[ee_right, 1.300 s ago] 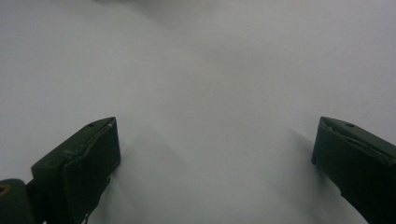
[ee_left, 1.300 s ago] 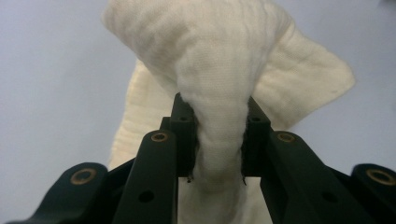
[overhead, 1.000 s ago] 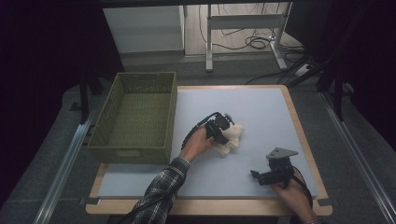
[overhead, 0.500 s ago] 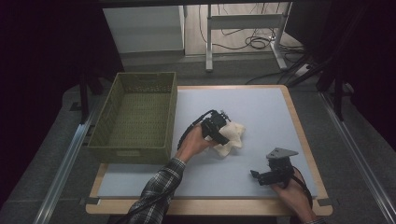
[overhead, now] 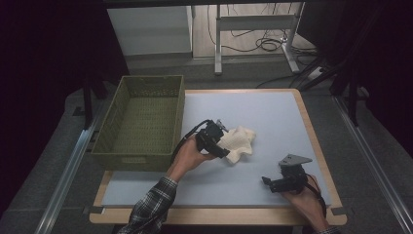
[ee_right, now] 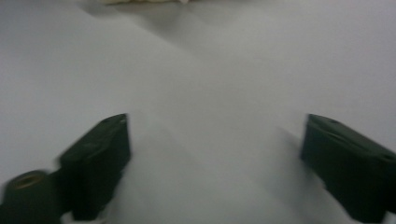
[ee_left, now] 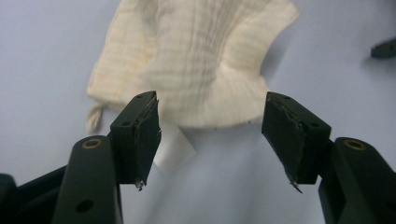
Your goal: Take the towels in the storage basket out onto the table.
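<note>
Jaws of the right gripper (overhead: 267,182), hard black blocks, stand spread over bare mat (overhead: 272,117) and have just been closing a little. Farther on, the left gripper (ee_left: 212,135) is spread too, nothing between its jaws, which were just closing. The cloth (ee_left: 196,60), cream, crinkled gauze, bunched, lies just beyond them on the mat, long axis diagonal. Behind stands the woven green basket (overhead: 104,146).

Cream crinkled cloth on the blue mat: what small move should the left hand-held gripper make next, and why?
Probably ease the left hand-held gripper forward and close on the near edge of the cream crinkled cloth. Its jaws, which have just been opening, stand apart with nothing between them, and the cloth lies loose just beyond the tips, with the green woven basket close by.
</note>
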